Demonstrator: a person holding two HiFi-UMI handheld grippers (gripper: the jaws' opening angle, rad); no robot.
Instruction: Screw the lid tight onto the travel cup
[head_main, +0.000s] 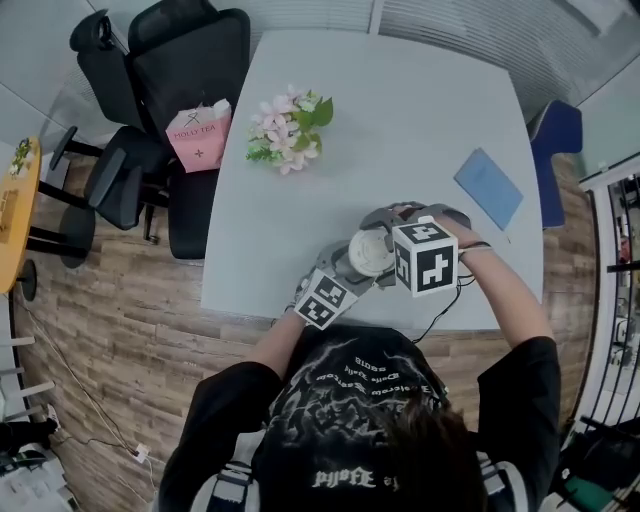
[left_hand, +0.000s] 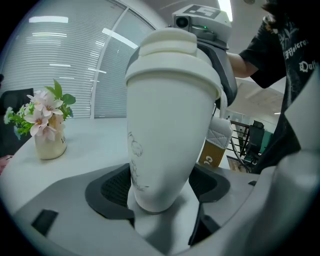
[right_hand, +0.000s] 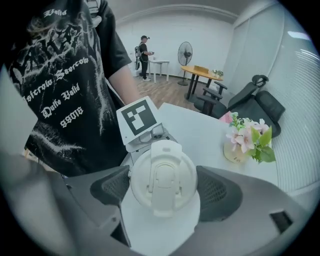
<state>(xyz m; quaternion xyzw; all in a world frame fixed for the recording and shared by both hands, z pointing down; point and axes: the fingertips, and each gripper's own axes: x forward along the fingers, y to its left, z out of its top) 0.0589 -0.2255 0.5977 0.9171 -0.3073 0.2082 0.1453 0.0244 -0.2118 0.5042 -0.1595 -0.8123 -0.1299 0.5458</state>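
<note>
Travel cup (left_hand: 165, 135), white, at near edge of table (head_main: 400, 130): base clamped by left gripper (left_hand: 161, 194), lid (right_hand: 162, 177) pinched across its rim from above by right gripper (right_hand: 163, 189); best turned square to the threads, base braced against slipping; flower vase (head_main: 290, 132) beyond.

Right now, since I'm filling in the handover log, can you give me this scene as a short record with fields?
travel cup: travel cup, white, at the near edge of the table
lid: lid sits on the cup's mouth; how tight it is cannot be told
left gripper: left gripper shut on the cup's lower body
right gripper: right gripper shut on the lid's rim from above
elsewhere on table: flower vase, flat blue item, both apart from the cup
</note>
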